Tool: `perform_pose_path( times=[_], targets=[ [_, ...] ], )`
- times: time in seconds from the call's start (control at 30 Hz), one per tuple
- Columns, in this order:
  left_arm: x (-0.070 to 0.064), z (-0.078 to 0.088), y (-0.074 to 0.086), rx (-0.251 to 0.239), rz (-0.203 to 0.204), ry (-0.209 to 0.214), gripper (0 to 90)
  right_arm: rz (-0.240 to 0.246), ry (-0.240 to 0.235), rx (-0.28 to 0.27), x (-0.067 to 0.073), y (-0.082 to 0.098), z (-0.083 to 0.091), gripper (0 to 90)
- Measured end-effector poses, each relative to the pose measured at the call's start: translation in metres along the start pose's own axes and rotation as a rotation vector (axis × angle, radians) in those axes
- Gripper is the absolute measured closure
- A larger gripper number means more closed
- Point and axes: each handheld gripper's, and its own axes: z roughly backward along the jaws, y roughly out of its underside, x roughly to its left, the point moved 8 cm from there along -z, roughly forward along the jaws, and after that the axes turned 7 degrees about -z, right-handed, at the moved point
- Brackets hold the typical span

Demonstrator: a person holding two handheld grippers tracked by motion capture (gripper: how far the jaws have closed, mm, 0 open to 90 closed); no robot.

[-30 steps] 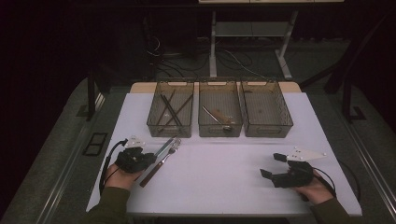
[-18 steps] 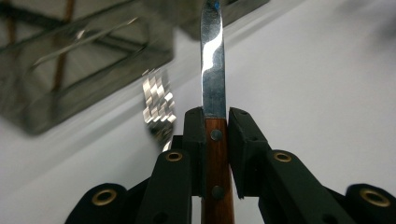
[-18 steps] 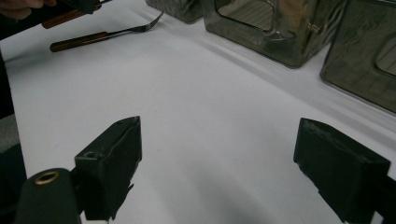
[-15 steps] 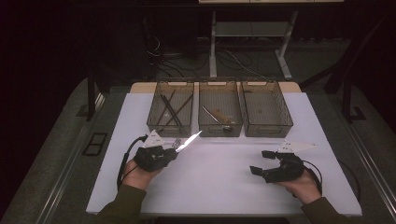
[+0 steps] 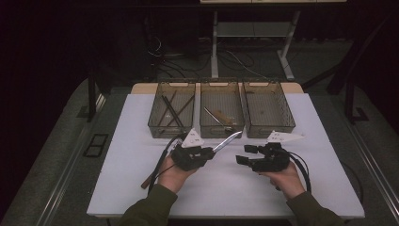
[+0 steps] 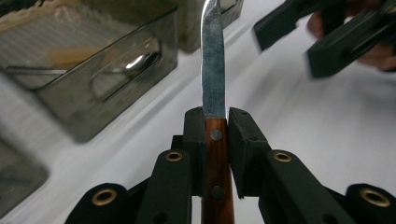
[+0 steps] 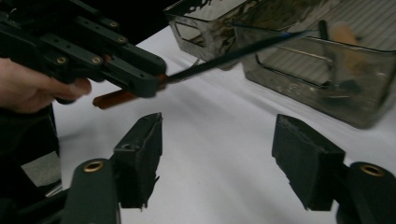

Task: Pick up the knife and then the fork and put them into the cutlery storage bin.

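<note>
Clamping knife (image 6: 213, 70) by its wooden handle, left tool (image 5: 207, 154) — right tool (image 5: 244, 154) (jaws just narrowing, empty) nearby, table edges far.

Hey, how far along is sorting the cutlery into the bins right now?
Done: sticks lie in the left bin, utensils in the middle bin. In hand: the left tool clamps a knife by its wooden handle, above the table; the right tool is open, empty. Left: binning the knife.

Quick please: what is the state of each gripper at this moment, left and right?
Left gripper: shut on the knife, gripping its wooden handle.
Right gripper: open, nothing between its jaws; they have just been closing.
</note>
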Motion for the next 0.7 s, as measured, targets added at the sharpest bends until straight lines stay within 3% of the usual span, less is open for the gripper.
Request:
perform_pose_path(
  times=[0.2,0.5,0.7],
  targets=[
    [-0.007,-0.007,-0.001,-0.006,-0.006,0.012,77.1,-0.032,-0.047,0.002,0.004,-0.002,-0.013,44.8],
    [-0.016,-0.014,-0.002,-0.016,-0.027,0.027,77.1,-0.081,-0.08,-0.034,0.005,-0.007,-0.023,55.9],
    [-0.017,-0.016,-0.002,-0.019,-0.031,0.029,77.2,-0.085,-0.086,-0.059,0.006,-0.01,-0.026,65.7]
  ],
)
